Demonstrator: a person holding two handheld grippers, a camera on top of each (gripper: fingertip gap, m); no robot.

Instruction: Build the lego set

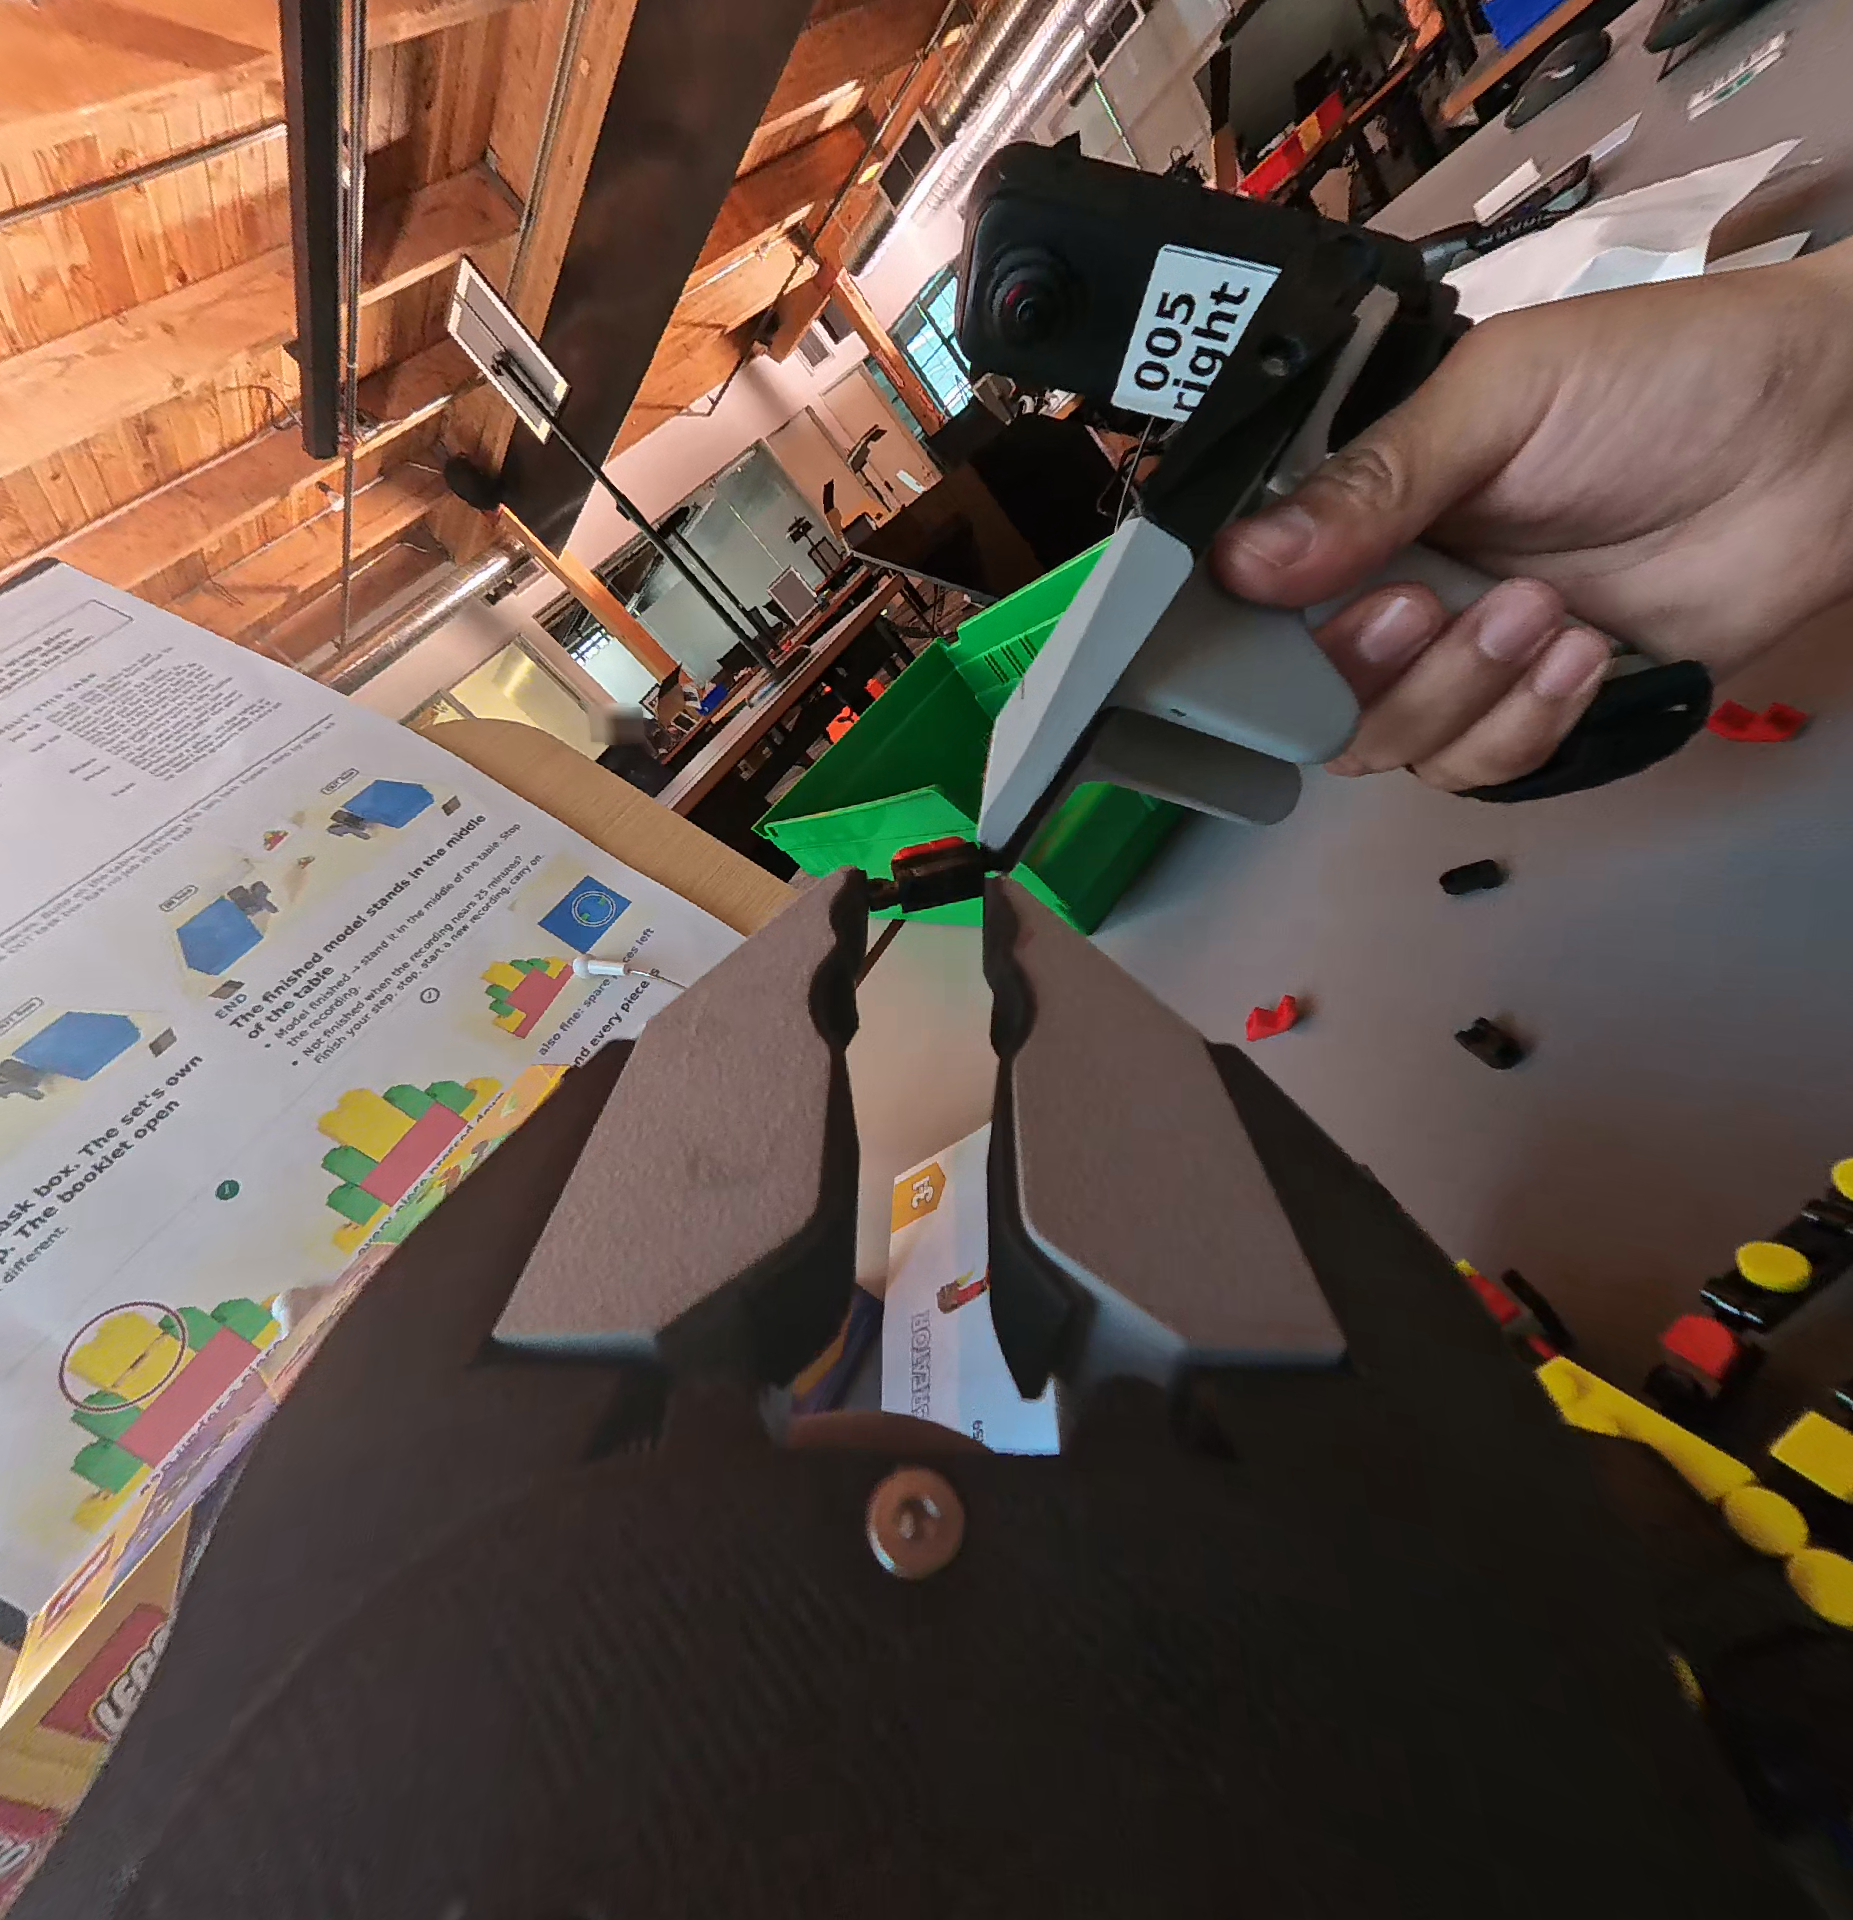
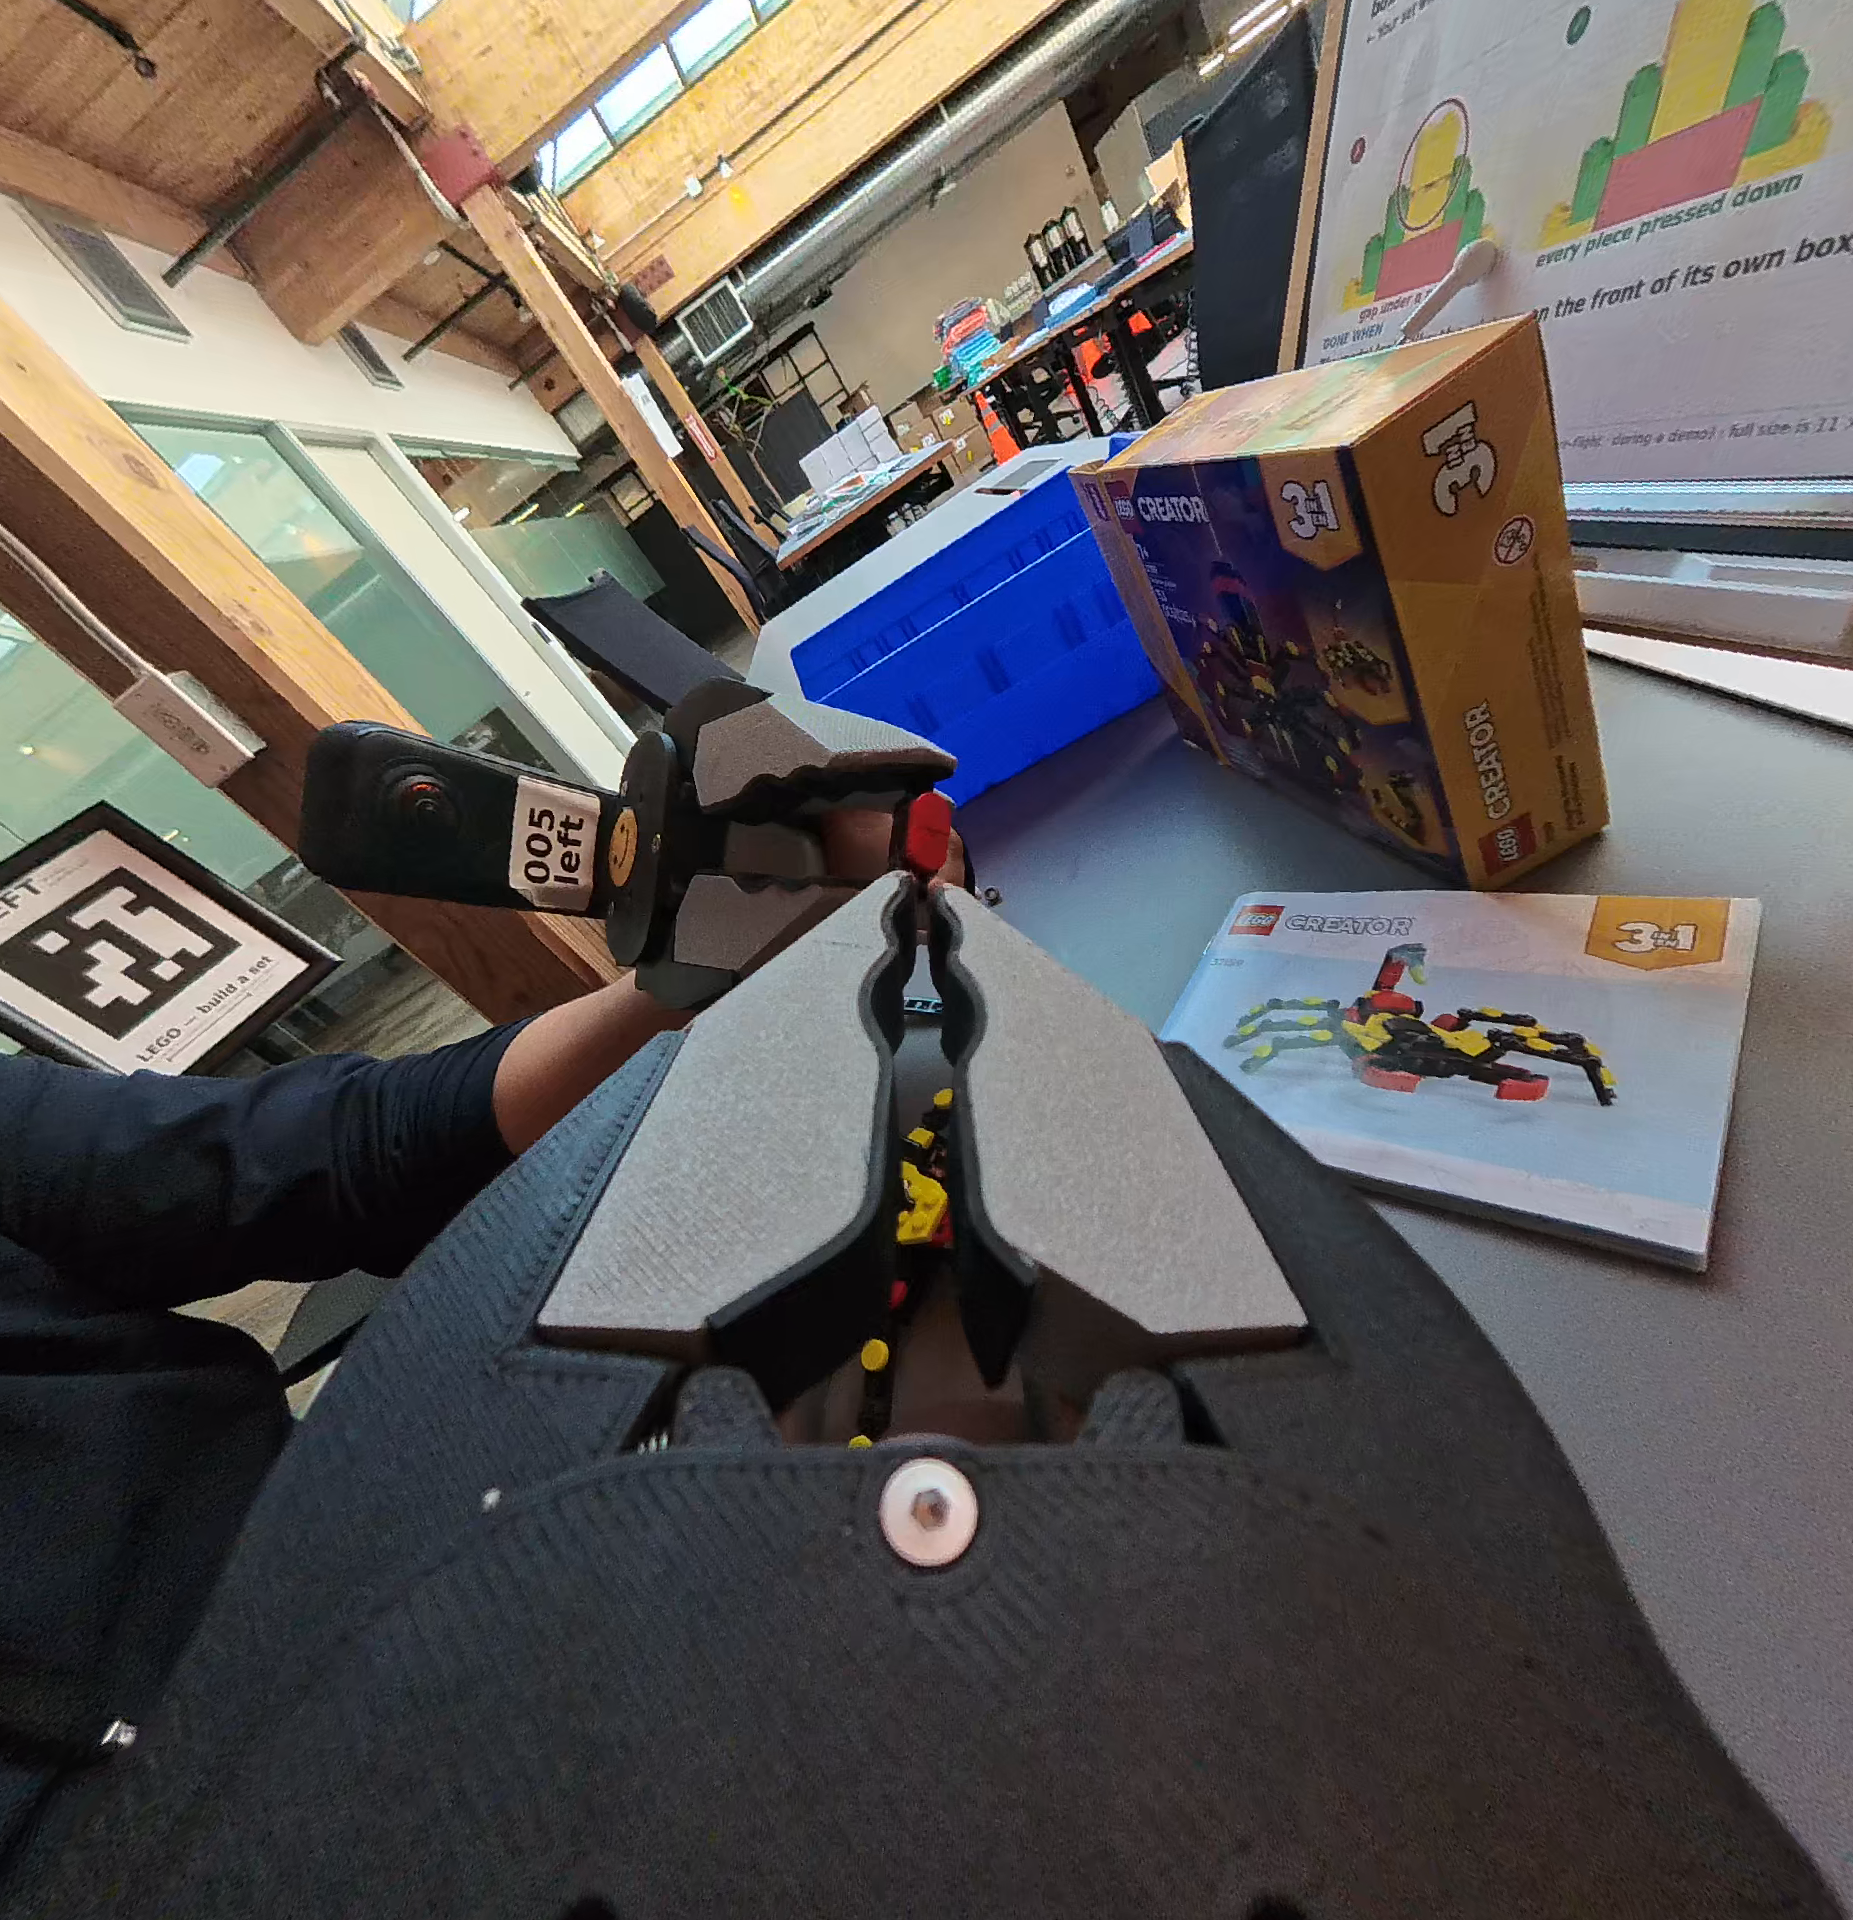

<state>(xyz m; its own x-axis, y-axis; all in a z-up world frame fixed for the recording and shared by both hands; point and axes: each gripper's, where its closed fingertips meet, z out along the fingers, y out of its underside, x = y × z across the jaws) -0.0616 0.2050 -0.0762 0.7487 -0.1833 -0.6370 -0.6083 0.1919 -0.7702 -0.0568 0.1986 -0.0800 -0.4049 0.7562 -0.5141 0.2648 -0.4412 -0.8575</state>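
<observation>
— Where did the small red-and-black brick assembly (image 1: 934, 873) sit?

— At twelve o'clock from the left gripper (image 1: 920, 902), clamped crosswise between its fingertips, long axis running nine to three.

— And the right gripper (image 2: 920, 891)?

— Nearly closed, its fingertips pinching that same piece's near end from three o'clock; the green bin (image 1: 880, 758) stood just beyond.

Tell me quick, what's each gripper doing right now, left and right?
Left gripper: shut on a small red and black brick assembly.
Right gripper: jaws nearly together, gripping the same assembly's lower end.
</observation>
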